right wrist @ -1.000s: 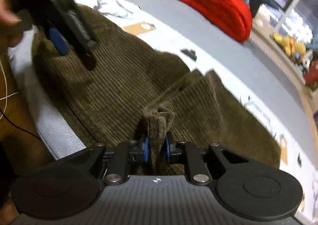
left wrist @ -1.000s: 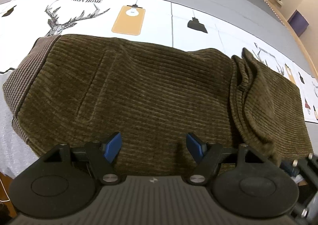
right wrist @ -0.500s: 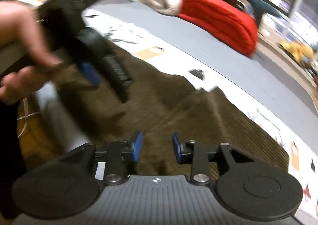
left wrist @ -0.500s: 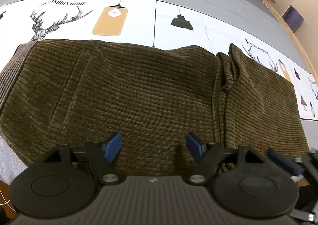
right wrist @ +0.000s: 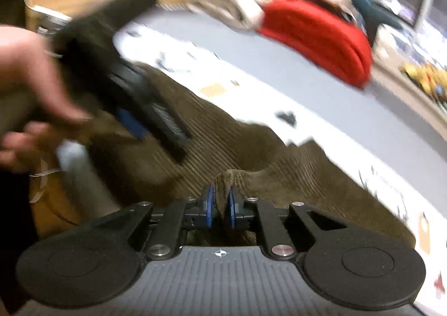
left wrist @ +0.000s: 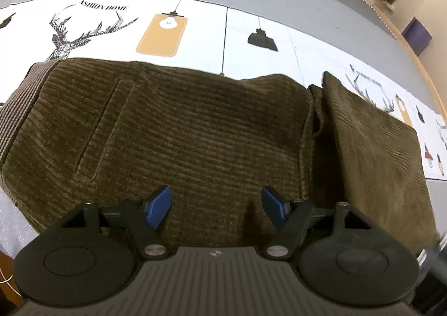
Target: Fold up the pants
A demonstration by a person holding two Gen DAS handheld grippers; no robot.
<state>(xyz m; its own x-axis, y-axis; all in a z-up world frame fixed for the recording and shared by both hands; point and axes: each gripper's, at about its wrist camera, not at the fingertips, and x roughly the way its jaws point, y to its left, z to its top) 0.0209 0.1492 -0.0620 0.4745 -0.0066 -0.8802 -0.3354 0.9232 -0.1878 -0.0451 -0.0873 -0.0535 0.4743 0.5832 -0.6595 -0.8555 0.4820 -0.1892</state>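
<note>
Olive-brown corduroy pants (left wrist: 178,131) lie folded on a white printed mat (left wrist: 223,25) over a grey bed. The right gripper (right wrist: 220,205) is closing its blue fingers (right wrist: 208,205) on a raised pinch of the cloth's near edge. The left gripper (left wrist: 216,205), tilted steeply down over the pants, has its fingers (left wrist: 159,204) spread with nothing between them. "FASHION HOME" is printed above a deer drawing. A bare hand (right wrist: 25,92) grips the left tool.
</note>
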